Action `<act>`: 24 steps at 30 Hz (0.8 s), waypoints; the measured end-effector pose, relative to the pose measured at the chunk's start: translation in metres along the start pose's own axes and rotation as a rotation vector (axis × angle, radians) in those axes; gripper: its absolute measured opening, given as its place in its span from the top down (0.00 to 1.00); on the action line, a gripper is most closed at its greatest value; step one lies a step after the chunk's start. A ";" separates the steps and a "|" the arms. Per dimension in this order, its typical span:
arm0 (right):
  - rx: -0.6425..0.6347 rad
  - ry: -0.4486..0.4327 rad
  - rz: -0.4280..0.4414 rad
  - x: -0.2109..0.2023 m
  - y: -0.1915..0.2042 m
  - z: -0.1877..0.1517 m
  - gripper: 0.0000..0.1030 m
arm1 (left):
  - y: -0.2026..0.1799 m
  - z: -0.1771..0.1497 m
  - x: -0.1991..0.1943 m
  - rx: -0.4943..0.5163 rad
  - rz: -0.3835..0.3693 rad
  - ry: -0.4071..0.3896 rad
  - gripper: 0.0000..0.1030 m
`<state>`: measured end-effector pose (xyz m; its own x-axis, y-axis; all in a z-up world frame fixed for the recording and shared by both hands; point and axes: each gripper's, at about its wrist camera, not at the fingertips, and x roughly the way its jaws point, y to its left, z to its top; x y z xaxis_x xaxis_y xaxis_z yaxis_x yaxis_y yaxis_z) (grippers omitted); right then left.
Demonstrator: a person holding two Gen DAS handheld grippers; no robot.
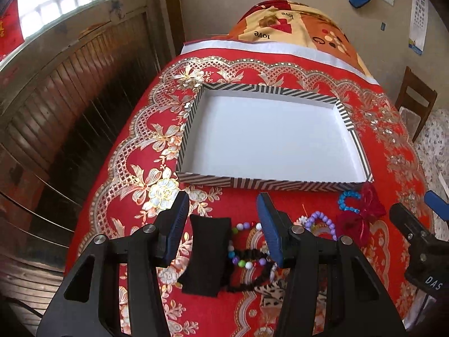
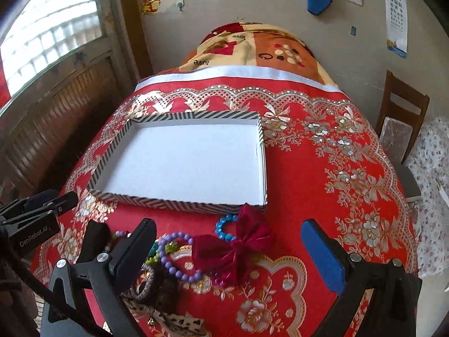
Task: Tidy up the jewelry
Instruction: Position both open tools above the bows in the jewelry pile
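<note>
on a red tablecloth with gold floral print [image 1: 118, 168]: a shallow rectangular tray with striped black-and-white walls and a white floor [image 1: 266, 181], nothing inside it. just in front of its near wall, a heap of jewelry and hair things.

left gripper [image 1: 224, 224] spread wide, holding nothing, hovering over the heap. between its fingers, below them: a black fabric pad pinched at the waist [image 1: 206, 252] nearer the left finger, and a bracelet of mixed coloured beads [image 1: 247, 261] beside the right finger. no contact visible.

right gripper [image 2: 228, 255] also spread wide and free of load. inside its gap: a dark red velvet bow [image 2: 238, 248], closer to the left finger than the blue right pad; a purple bead bracelet [image 2: 174, 258] just beside the left finger; a turquoise bead bracelet [image 2: 224, 227] behind the bow, near the tray wall. brown braided hair tie [image 2: 146, 286] and leopard-print bow [image 2: 179, 323] partly hidden below the left finger.
</note>
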<state>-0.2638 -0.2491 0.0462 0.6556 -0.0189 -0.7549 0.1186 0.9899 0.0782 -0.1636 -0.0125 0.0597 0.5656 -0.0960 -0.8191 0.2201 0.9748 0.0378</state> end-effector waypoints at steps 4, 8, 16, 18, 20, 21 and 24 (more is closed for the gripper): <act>-0.009 0.005 0.007 -0.006 0.008 -0.006 0.01 | 0.003 -0.007 -0.007 -0.010 -0.011 0.000 0.51; -0.017 0.010 0.008 -0.012 0.014 -0.011 0.01 | 0.005 -0.012 -0.013 -0.018 -0.012 -0.001 0.51; -0.019 0.000 0.003 -0.024 0.016 -0.015 0.01 | 0.006 -0.021 -0.021 -0.026 -0.023 0.001 0.51; -0.021 -0.003 0.000 -0.027 0.016 -0.016 0.01 | 0.006 -0.023 -0.023 -0.026 -0.025 0.002 0.51; -0.019 -0.004 0.003 -0.029 0.016 -0.017 0.01 | 0.005 -0.025 -0.024 -0.025 -0.025 0.003 0.52; -0.018 -0.005 0.003 -0.030 0.016 -0.018 0.01 | 0.005 -0.025 -0.024 -0.026 -0.024 0.003 0.52; -0.016 -0.006 0.004 -0.032 0.016 -0.019 0.01 | 0.006 -0.027 -0.025 -0.032 -0.022 0.005 0.51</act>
<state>-0.2966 -0.2304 0.0590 0.6609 -0.0156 -0.7503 0.1037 0.9921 0.0708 -0.1980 0.0017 0.0653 0.5574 -0.1162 -0.8221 0.2062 0.9785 0.0015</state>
